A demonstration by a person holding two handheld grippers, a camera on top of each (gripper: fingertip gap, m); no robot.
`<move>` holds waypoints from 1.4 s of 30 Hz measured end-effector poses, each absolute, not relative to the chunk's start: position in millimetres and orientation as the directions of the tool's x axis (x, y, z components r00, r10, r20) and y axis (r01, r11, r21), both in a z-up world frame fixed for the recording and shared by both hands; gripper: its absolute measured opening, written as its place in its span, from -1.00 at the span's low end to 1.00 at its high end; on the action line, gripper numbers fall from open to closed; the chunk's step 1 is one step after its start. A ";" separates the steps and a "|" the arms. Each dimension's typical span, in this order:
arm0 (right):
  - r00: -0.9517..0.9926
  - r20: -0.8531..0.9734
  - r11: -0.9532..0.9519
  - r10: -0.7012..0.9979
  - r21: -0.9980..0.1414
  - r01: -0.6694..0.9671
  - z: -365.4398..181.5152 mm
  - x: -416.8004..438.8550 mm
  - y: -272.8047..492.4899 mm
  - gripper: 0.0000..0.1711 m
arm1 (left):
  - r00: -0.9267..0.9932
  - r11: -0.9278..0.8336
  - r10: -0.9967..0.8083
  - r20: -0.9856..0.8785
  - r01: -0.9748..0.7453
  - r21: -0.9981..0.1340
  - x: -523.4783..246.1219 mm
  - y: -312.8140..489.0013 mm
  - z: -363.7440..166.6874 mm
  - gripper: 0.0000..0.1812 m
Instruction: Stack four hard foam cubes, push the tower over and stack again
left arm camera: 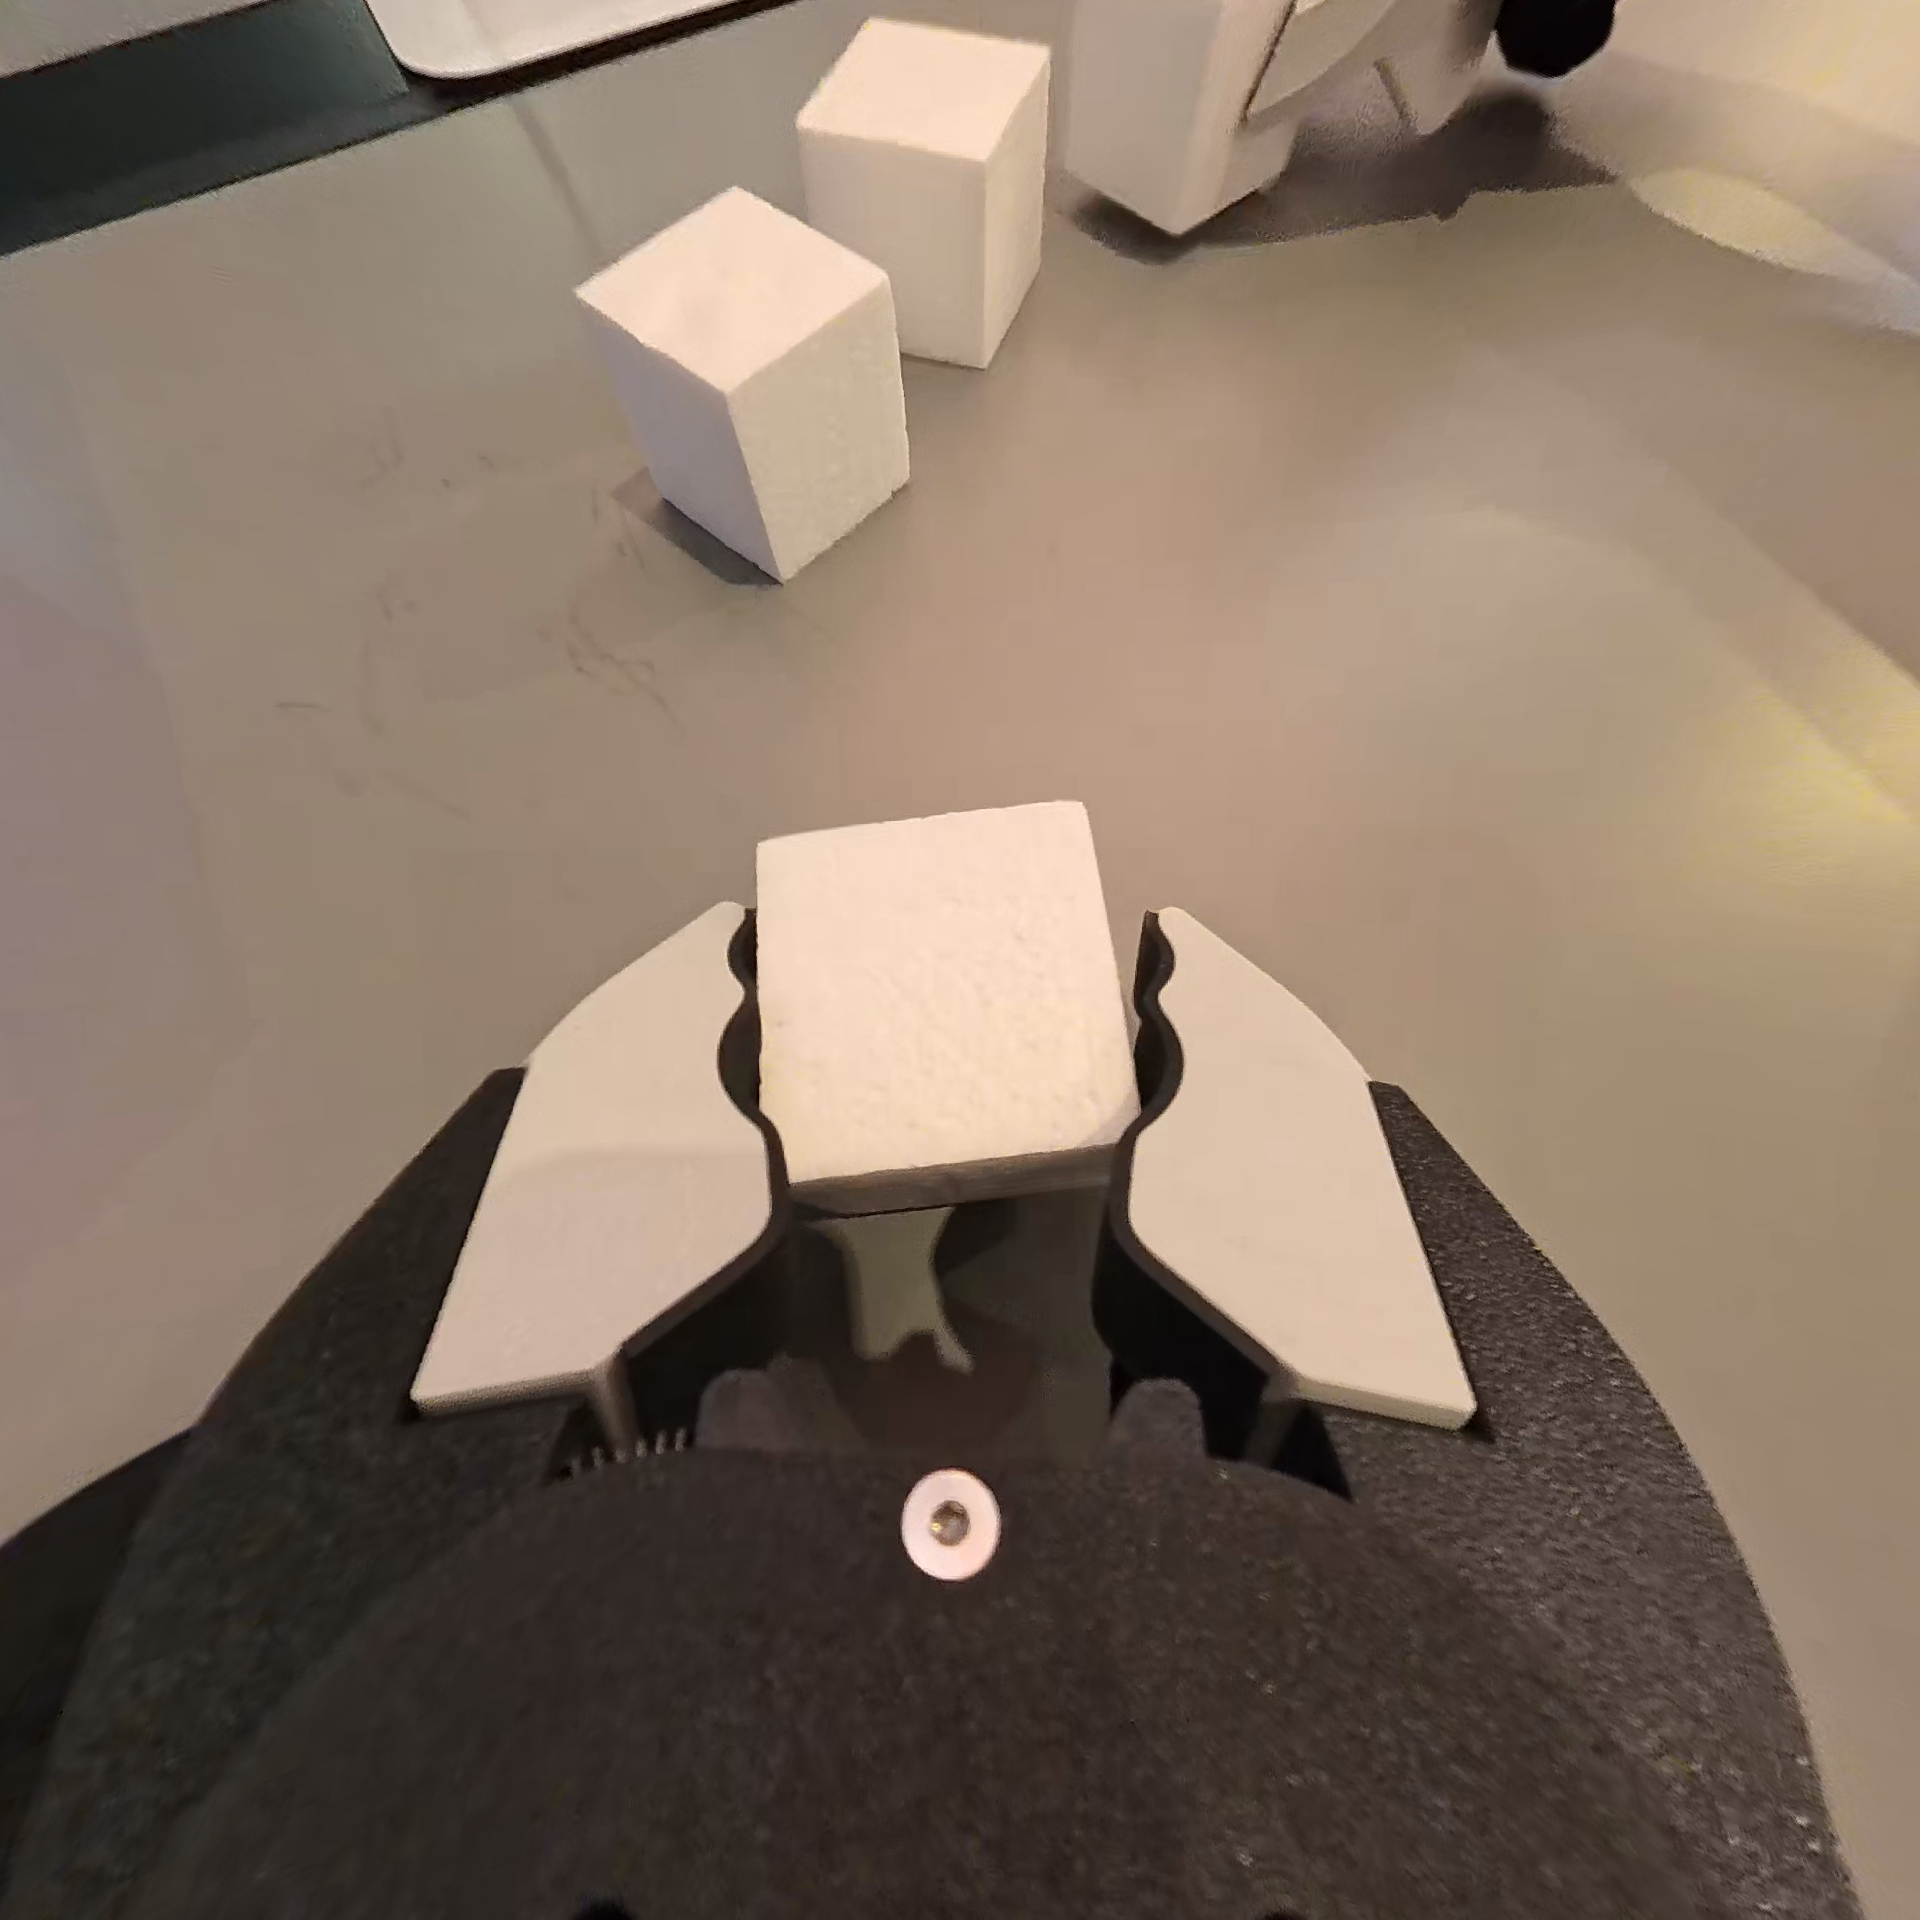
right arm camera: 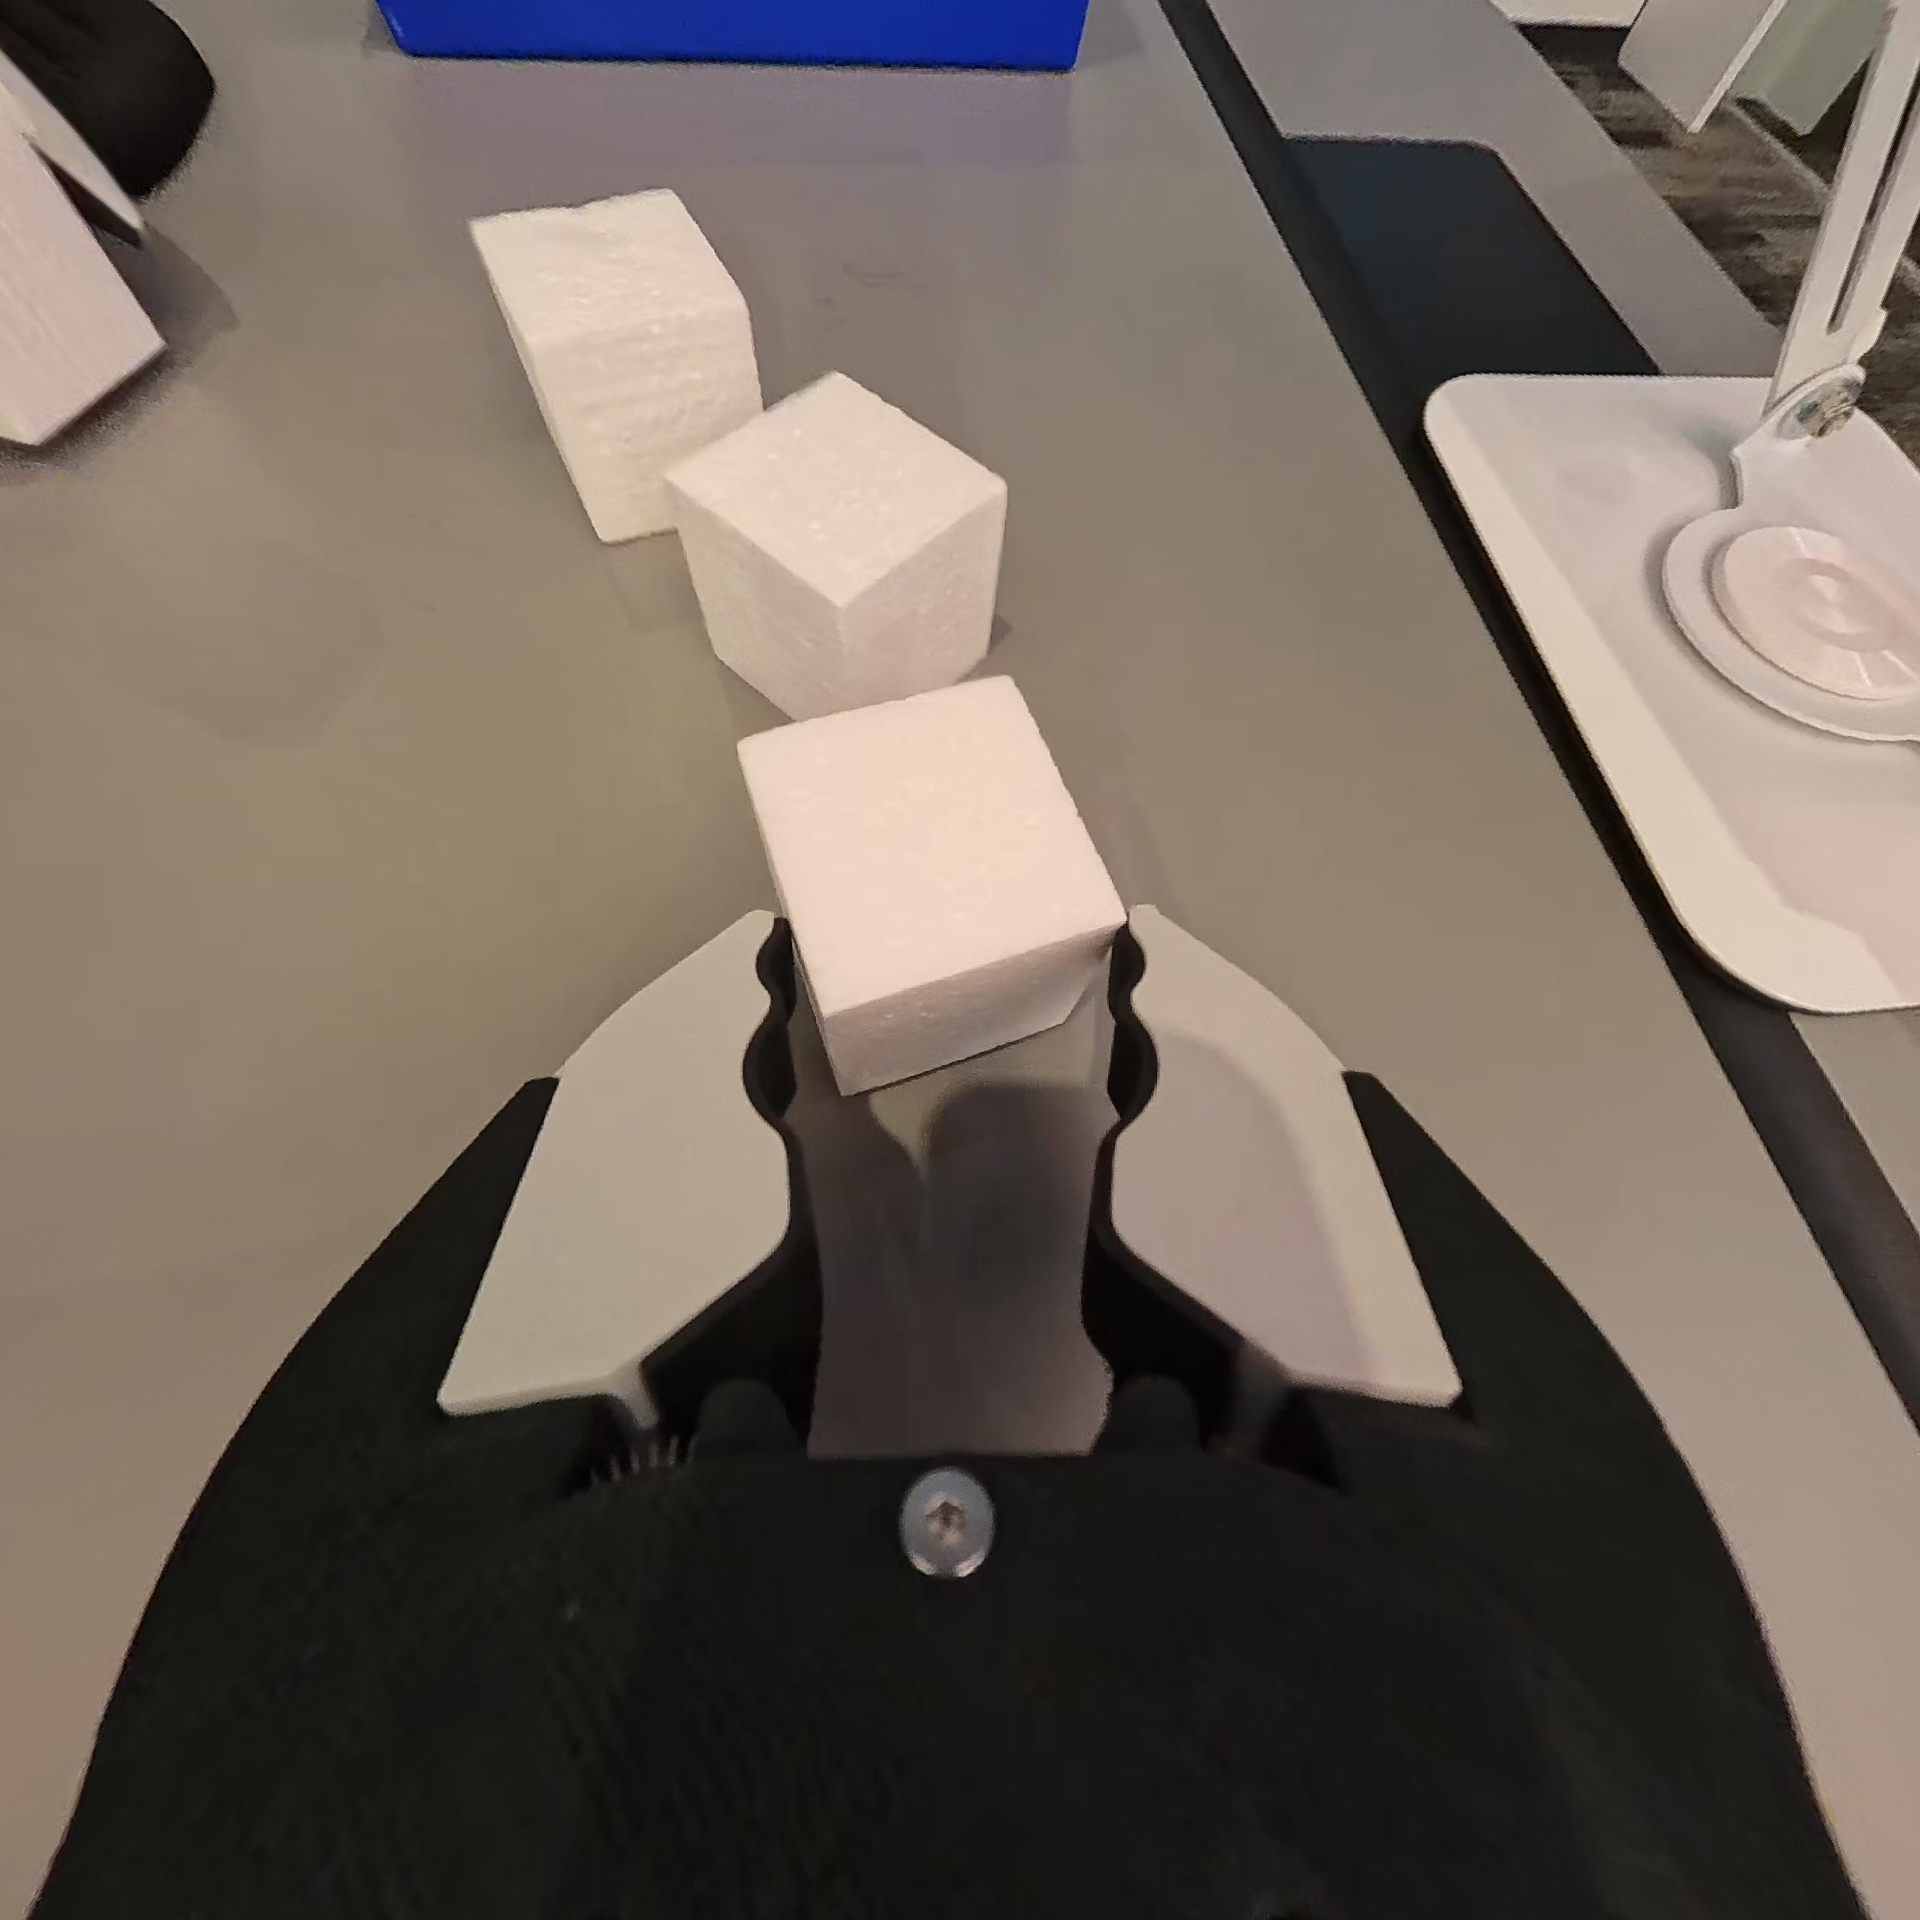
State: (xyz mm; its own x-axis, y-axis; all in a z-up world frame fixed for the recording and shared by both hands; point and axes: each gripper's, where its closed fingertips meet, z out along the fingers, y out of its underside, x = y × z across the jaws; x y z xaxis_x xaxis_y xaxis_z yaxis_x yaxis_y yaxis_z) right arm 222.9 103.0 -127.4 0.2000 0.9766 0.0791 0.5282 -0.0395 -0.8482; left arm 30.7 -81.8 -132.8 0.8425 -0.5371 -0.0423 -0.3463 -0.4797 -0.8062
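Left hand-held gripper [left arm camera: 940, 1023]: clamped on one white hard foam cube [left arm camera: 935, 1003], raised off the grey tabletop [left arm camera: 1351, 675]. Right hand-held gripper [right arm camera: 948, 997]: fingers against the sides of a second white foam cube [right arm camera: 925, 862], apparently gripping it. Two more white foam cubes, nearer [right arm camera: 836, 545] and farther [right arm camera: 618, 353], sit on the tabletop just beyond, possibly touching. White stand base [right arm camera: 1621, 623]: far right.

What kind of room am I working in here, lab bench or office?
Probably an office or lab desk: a smooth grey tabletop, a white stand with a flat base at its edge, and a blue bin at the back. The foam cubes look like test props.
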 end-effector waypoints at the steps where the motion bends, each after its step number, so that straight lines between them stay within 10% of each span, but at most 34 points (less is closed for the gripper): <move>1: 0.207 0.077 -0.042 0.975 -0.856 0.516 -122.7 224.8 100.5 -0.31 | 0.843 -0.470 -0.536 -0.051 -0.348 -0.811 29.2 -81.1 -127.6 -0.24; 19: 0.288 0.163 0.041 0.944 -0.922 0.385 4.3 255.5 52.3 -0.31 | 0.727 -0.226 -0.595 -0.344 -0.562 -0.796 38.3 -8.2 -38.3 -0.24; 42: 0.321 0.078 -0.013 0.944 -0.962 0.274 26.8 259.7 54.4 -0.31 | 0.654 -0.186 -0.694 -0.299 -0.565 -0.804 93.3 54.6 -35.4 -0.24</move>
State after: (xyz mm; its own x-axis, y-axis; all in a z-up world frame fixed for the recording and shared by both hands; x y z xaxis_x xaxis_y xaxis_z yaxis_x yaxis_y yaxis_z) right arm 259.7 54.4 26.8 0.3210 0.9438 0.0784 0.2744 -0.0134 -0.9615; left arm 93.3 54.6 -35.4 0.6545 -0.6944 -0.2992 -0.5645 -0.1856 -0.8043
